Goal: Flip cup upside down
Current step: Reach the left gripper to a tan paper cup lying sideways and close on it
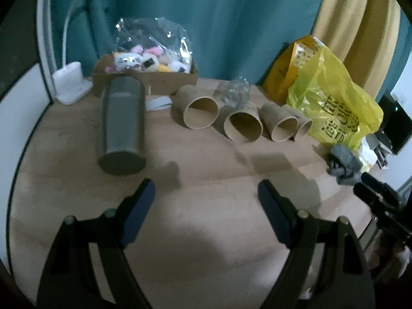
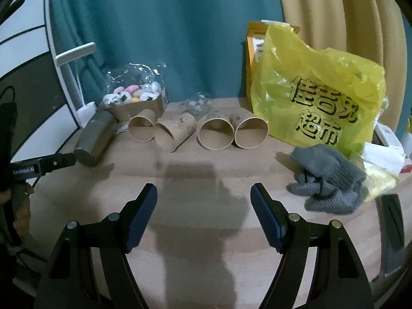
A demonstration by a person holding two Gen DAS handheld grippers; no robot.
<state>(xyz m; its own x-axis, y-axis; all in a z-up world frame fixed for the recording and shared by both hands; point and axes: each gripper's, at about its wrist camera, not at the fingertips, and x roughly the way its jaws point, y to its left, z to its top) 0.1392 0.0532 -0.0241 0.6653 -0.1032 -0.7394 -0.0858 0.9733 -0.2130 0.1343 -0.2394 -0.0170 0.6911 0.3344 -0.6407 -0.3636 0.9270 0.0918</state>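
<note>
Across the far middle of the tabletop [image 2: 206, 185] lie four paper cups on their sides in a row, mouths turned toward the cameras. From the right wrist view, cup one [image 2: 142, 126] is at the left, cup two [image 2: 175, 134] is tilted beside it and seems to touch it, then cup three [image 2: 215, 133] and cup four [image 2: 251, 131] lie side by side, touching. None is held.

Left of the row lies a grey cylinder [image 1: 122, 126] on its side, near a cardboard box [image 1: 154, 79] of small plush toys under clear wrap, with a white lamp [image 1: 70, 82] beyond. Crumpled clear plastic [image 1: 234, 94] sits just behind the cups. Right of the row stands a yellow bag [image 2: 316, 103] with black lettering, an orange pouch [image 2: 253, 49] behind it. Grey gloves [image 2: 329, 177] lie in front of the bag. A teal curtain [image 2: 167, 38] hangs behind.

Both tools hover above bare tabletop, well short of the cups. The left tool [image 1: 206, 193] has its fingers spread wide, holding nothing; the right tool [image 2: 203, 195] is spread wide too, empty.
</note>
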